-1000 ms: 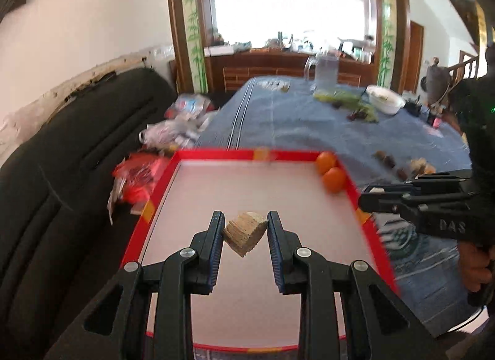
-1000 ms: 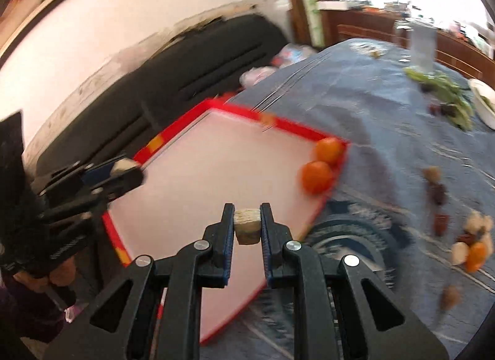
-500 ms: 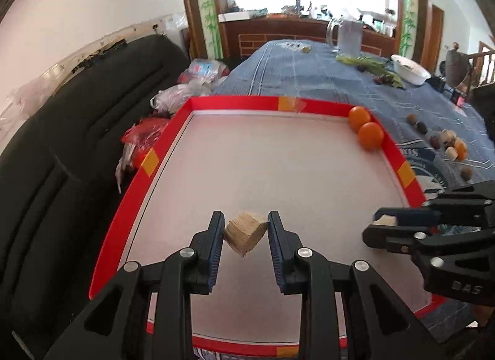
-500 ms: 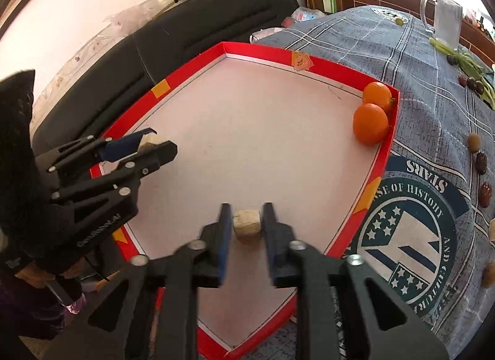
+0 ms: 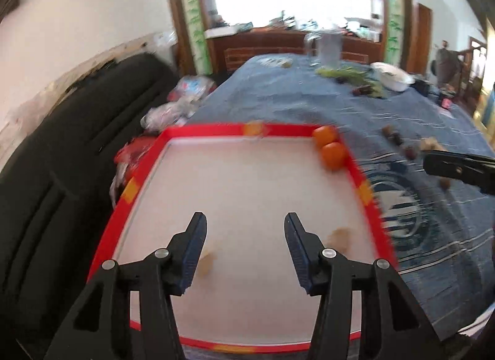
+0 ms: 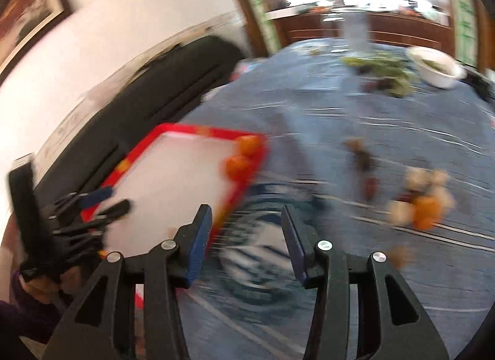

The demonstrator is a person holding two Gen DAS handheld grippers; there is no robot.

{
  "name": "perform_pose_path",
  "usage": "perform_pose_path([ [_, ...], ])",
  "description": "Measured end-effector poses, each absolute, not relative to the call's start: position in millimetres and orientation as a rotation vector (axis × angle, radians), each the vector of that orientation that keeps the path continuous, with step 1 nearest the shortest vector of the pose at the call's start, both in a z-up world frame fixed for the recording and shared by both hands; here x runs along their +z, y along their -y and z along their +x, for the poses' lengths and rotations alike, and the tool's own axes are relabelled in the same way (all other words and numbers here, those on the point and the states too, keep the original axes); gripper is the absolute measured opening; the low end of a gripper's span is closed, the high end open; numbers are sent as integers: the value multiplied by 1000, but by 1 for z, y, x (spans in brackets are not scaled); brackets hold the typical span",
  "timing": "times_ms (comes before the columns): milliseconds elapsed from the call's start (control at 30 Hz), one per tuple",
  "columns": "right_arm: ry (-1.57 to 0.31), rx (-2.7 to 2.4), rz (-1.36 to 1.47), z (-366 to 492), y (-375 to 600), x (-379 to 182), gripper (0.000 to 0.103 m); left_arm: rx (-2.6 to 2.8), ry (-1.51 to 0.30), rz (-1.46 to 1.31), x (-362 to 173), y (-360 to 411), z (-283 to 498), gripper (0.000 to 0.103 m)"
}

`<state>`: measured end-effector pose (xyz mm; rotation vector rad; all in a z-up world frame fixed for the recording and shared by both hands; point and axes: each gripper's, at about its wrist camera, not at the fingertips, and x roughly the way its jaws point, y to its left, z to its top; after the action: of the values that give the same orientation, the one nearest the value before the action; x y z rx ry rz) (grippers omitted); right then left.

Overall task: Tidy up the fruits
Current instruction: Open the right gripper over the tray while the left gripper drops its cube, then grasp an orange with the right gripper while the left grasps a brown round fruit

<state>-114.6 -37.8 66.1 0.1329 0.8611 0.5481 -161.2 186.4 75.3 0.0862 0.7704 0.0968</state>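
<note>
**Both tongs wide, nothing held**

Blue patterned tablecloth (image 5: pixel 309 103) covers the long table; red-rimmed flat tray with pale matte floor (image 5: pixel 235 129) sits at its near end, beside the black ribbed sofa (image 5: pixel 62 143).

Left gripper (image 5: pixel 244 223) hovers over the tray's near half, jaws spread wide, empty. Right gripper (image 6: pixel 246 216) hangs over the cloth just right of the tray, jaws wide, empty, view motion-blurred.

Two round glossy oranges (image 5: pixel 329 146) touch each other in the tray's far right corner. Two small tan chunks (image 5: pixel 338 237) lie on the tray floor, one near each left-gripper finger; too blurred to identify.

Right view only: loose cluster of pale chunks and an orange piece (image 6: pixel 420 202) on the cloth, white bowl (image 6: pixel 439 66) beyond. Left view only: clear glass jug (image 5: pixel 328 47) at the far end.
</note>
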Motion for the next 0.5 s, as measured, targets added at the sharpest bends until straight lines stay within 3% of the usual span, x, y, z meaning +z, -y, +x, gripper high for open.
perform_pose_path([
  [233, -918, 316, 201, -98, 139, 38, 48, -112, -729, 142, 90, -114, -152, 59],
  [500, -1016, 310, 331, -56, 164, 12, 49, -256, -776, 164, 86, -57, -138, 59],
])
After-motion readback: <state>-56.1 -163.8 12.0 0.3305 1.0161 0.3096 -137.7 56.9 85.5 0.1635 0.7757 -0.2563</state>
